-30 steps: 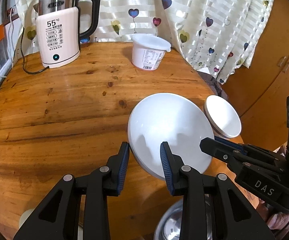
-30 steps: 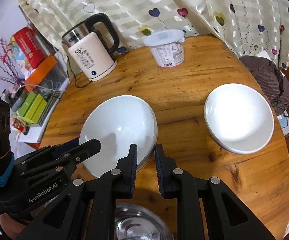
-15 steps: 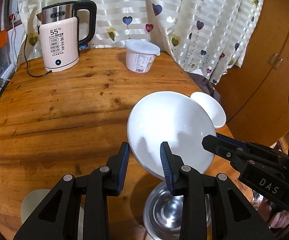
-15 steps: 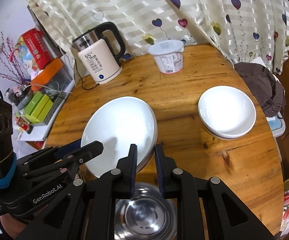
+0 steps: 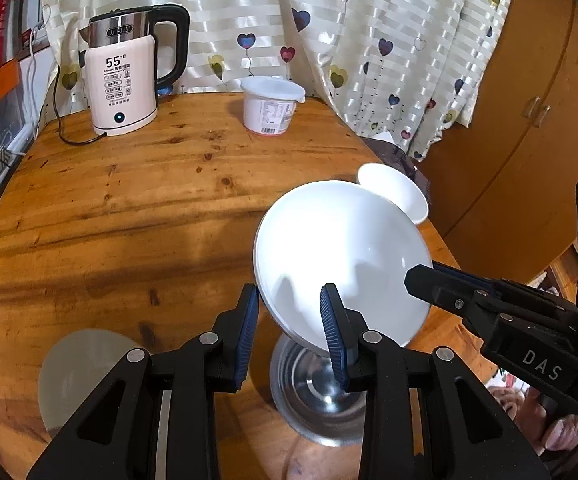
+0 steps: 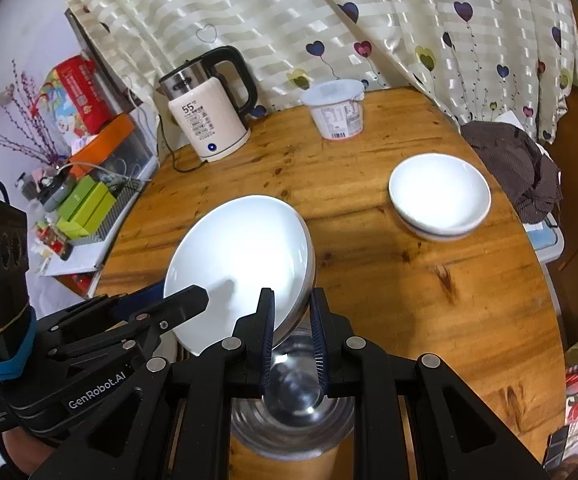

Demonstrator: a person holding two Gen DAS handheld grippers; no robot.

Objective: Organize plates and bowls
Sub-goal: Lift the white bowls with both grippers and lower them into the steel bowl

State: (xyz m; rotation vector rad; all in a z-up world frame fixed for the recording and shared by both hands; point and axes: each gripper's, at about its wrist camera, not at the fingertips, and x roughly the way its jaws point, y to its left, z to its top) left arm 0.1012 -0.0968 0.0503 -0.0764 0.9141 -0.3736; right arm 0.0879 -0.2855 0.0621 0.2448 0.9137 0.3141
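A large, deep white plate [image 5: 341, 248] [image 6: 241, 248] hangs tilted above the round wooden table [image 5: 129, 224], held from both sides. My left gripper [image 5: 289, 316] is shut on its near left rim. My right gripper [image 6: 292, 320] is shut on the opposite rim. Each gripper's fingers also show in the other wrist view, lying over the plate. Directly under the plate stands a steel bowl [image 5: 321, 400] [image 6: 293, 412], partly hidden by it. A short stack of white bowls [image 6: 441, 196] [image 5: 397, 192] sits near the table's right edge. A pale round dish [image 5: 85, 376] lies at the near left.
At the back of the table stand a white electric kettle [image 5: 123, 76] with its cord and a lidded white tub [image 5: 271, 106]. A dark cloth [image 6: 517, 168] lies beyond the right edge. Shelves with boxes [image 6: 89, 204] stand to the left, a wooden cabinet [image 5: 529, 120] to the right.
Both grippers have lifted the plate and drawn it back toward the near edge. The steel bowl has come into view beneath it, and the pale dish at the near left.
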